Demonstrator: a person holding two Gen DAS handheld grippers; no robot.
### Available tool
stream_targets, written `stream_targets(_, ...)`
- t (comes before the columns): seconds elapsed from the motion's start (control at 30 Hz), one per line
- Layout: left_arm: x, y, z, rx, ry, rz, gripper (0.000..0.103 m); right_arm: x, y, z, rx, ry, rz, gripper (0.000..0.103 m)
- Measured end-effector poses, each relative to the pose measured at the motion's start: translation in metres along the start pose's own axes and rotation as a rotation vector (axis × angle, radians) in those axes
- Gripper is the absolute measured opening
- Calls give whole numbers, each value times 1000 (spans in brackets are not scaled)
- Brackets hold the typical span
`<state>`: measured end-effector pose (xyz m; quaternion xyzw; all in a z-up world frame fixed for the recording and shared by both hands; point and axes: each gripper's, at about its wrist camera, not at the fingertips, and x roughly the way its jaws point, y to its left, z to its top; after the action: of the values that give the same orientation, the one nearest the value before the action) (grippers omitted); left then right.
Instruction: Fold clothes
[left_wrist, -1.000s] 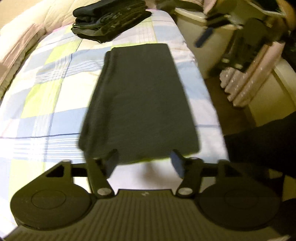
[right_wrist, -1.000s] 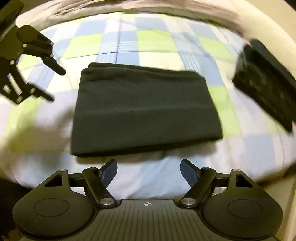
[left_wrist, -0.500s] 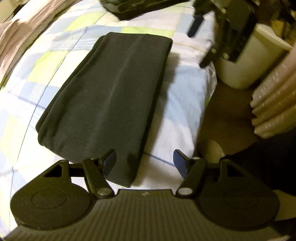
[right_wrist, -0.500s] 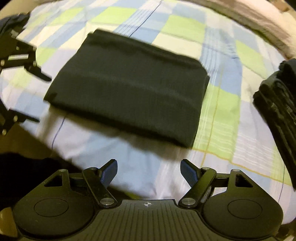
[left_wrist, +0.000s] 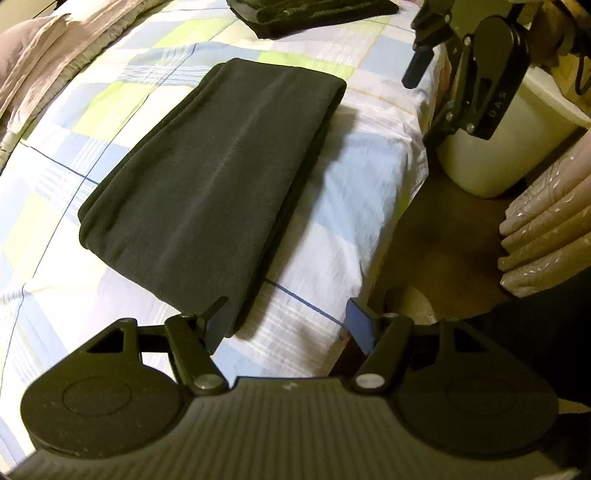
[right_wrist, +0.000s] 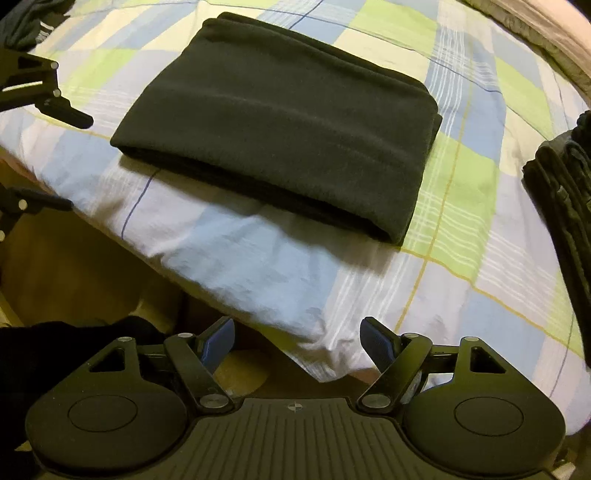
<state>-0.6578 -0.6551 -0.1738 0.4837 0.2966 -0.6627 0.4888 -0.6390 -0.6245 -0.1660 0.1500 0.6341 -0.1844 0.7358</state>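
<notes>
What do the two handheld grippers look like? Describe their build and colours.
Both match: the left gripper and right gripper have matte black ribbed bodies, two round black discs, black linkage arms with silver pivot bolts, and blue finger pads.

Matt dark knit garment (left_wrist: 207, 184) — smooth checked cotton sheet (left_wrist: 354, 192)

The folded garment (left_wrist: 218, 184) lies on the bed (left_wrist: 354, 206) near its edge. Beyond it, farther along the bed, sits a stack of folded clothes (left_wrist: 314, 14). Past the bed's edge stands a bin (left_wrist: 491, 155). The 2 grippers, left gripper (left_wrist: 288, 323) and right gripper (right_wrist: 297, 338), hover at the garment's opposite ends.
</notes>
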Motion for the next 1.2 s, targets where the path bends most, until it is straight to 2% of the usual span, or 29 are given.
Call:
stream_targets(0.2, -6, 34, 4, -69, -39, 5, 64, -12, 4, 6, 37, -18, -23, 78)
stream_targets(0.4, -4, 104, 10, -218, -81, 20, 64, -39, -19, 29, 176, -191, -46, 78)
stream_targets(0.53, 10, 157, 19, -379, -100, 24, 64, -41, -43, 54, 249, -270, -45, 78)
stream_targets(0.67, 39, 203, 27, -575, -99, 8, 63, -25, -77, 85, 283, -298, -1, 78)
stream_targets(0.73, 55, 220, 32, -627, -79, 23, 62, -9, -98, 99, 309, -302, 25, 78)
stream_targets(0.9, 97, 248, 39, -660, -26, 50, 68, 38, -154, 136, 362, -309, 63, 77)
stream_targets(0.97, 110, 252, 41, -657, -11, 56, 76, 60, -170, 145, 365, -272, 74, 70)
stream_targets(1.0, 113, 252, 41, -655, -7, 63, 80, 71, -174, 149, 350, -254, 79, 70)
stream_targets(1.2, 117, 257, 37, -649, -13, 42, 84, 87, -191, 147, 356, -284, 134, 70)
